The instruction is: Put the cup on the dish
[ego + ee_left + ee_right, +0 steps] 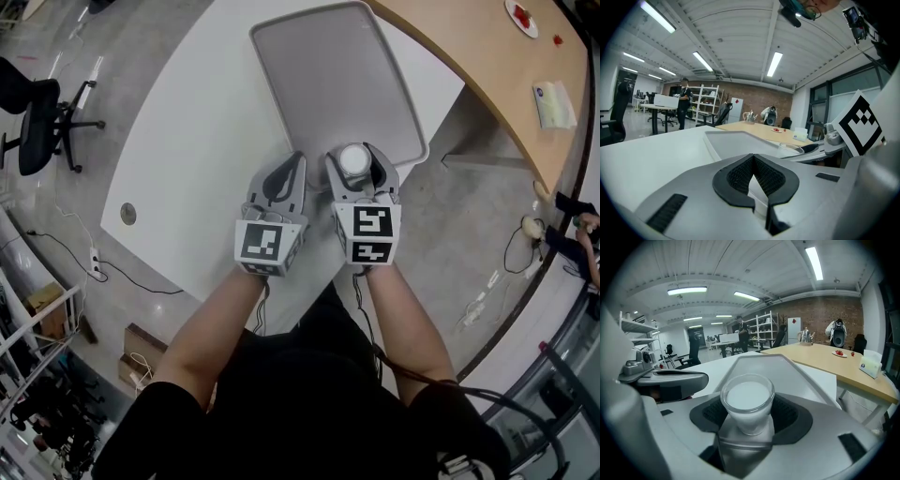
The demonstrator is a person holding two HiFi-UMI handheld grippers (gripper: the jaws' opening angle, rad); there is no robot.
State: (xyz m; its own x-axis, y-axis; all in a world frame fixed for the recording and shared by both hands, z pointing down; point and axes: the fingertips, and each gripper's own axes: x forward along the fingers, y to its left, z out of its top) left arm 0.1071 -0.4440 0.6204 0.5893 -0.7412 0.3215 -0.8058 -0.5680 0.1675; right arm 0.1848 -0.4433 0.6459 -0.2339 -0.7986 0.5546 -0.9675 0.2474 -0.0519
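White table, clear cup with white filling, in right tongs

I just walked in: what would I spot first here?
The right tongs grip a small cup, white inside, at the near edge of a big grey tray on the white table. The left tongs beside it are shut and empty.
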